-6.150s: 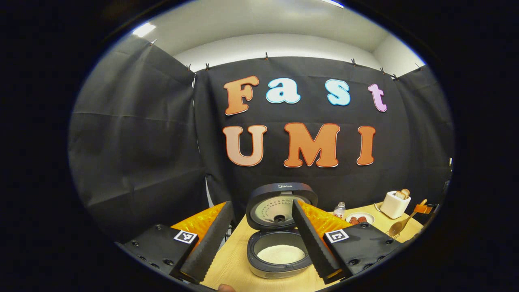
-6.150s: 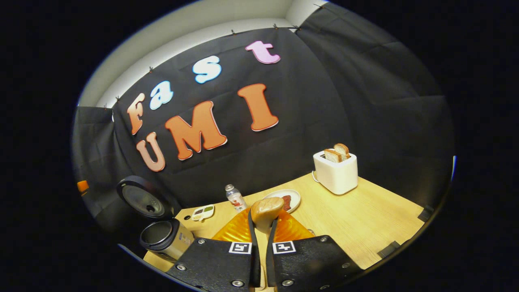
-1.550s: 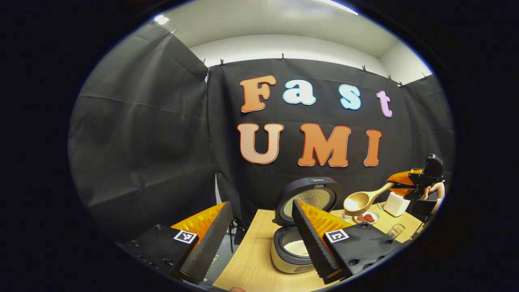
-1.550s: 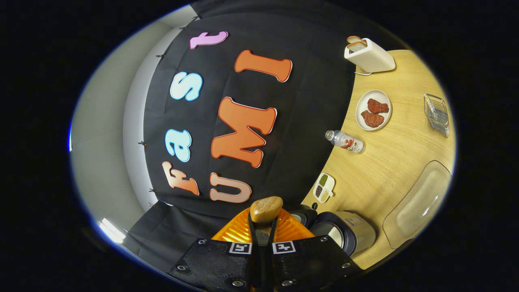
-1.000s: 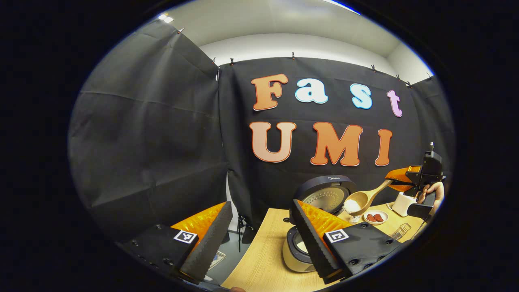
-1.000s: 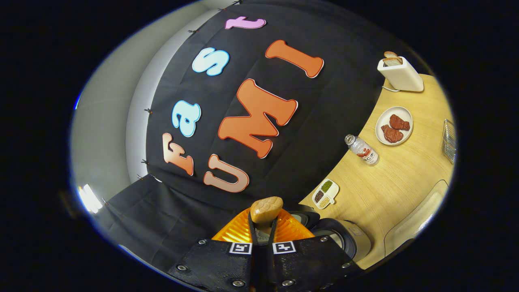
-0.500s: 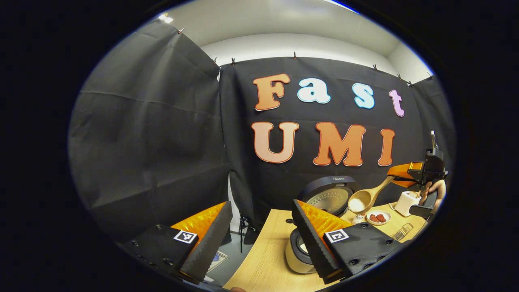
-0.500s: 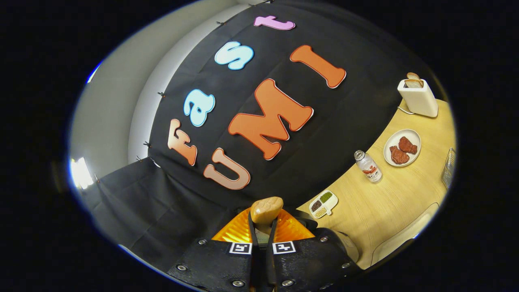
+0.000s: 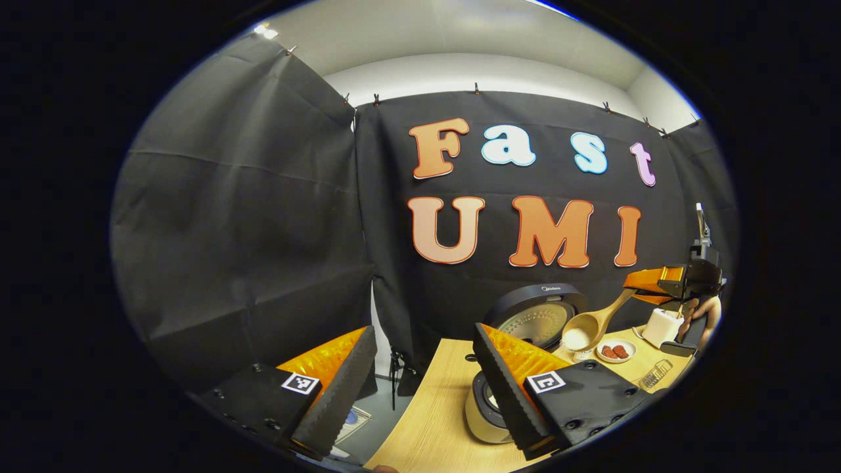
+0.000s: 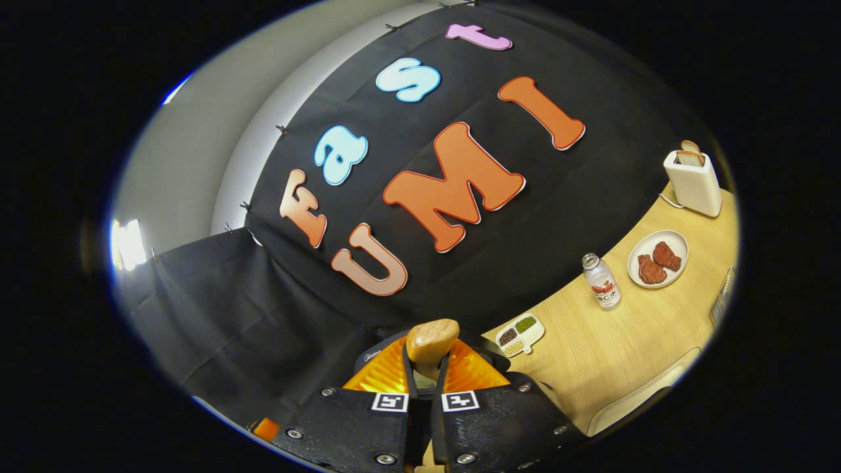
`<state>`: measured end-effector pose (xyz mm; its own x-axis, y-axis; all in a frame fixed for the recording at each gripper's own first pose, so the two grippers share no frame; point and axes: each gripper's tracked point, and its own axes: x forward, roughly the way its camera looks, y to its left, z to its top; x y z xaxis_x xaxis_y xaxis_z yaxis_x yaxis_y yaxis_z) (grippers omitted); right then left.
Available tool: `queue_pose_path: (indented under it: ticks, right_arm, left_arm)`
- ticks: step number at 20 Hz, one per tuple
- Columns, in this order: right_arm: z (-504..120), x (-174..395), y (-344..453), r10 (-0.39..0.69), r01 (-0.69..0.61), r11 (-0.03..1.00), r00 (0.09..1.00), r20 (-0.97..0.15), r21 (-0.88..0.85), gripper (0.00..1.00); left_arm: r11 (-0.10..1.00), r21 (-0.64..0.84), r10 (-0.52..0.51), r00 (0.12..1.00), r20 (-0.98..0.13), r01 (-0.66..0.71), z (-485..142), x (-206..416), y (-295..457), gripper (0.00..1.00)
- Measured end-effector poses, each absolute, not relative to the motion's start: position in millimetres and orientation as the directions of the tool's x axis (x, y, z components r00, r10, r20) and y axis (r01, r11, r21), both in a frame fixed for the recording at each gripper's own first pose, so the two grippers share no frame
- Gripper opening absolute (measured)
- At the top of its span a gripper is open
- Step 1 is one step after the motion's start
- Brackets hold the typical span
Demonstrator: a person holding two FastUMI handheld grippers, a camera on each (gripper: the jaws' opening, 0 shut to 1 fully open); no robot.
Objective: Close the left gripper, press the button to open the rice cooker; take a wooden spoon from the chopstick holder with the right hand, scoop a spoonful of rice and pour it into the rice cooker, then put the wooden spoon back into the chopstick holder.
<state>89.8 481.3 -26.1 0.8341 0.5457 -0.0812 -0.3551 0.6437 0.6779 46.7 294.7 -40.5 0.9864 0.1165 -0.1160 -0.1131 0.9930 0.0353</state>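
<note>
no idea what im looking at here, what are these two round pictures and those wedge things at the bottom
Each round picture comes from a fisheye camera riding on a hand-held two-finger gripper; there is no robot arm, a person holds one in each hand. The wedges at the bottom are that gripper's own fingers.

In the left gripper view, the left gripper is open and holds nothing. Past it stands the rice cooker with its lid up, on a wooden table. Farther off is the right gripper, held by a hand, carrying a wooden spoon with rice in its bowl near the cooker.

In the right gripper view, tilted sideways, that gripper is shut on the spoon. The table there holds a bottle, a plate of food, a toaster and a small divided dish.
</note>
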Motion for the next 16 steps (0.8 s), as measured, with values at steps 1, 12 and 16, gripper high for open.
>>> queue_pose_path:
  ticks: [1, 12, 16]
  right_arm:
    - [-25, 89, 484, 0.547, -0.364, 0.653, 0.833, -0.081, 0.664, 0.05]
    - [-21, 83, 506, 0.578, -0.465, 0.710, 0.814, -0.061, 0.528, 0.05]
    - [-21, 80, 512, 0.589, -0.502, 0.729, 0.806, -0.053, 0.466, 0.04]
  left_arm:
    - [0.993, 0.035, 0.118, 0.986, -0.116, -0.114, -41, 47, 295, 0.99]
    - [0.992, 0.031, 0.122, 0.985, -0.118, -0.119, -44, 45, 296, 0.96]
    - [0.992, 0.034, 0.127, 0.985, -0.116, -0.124, -44, 45, 298, 1.00]
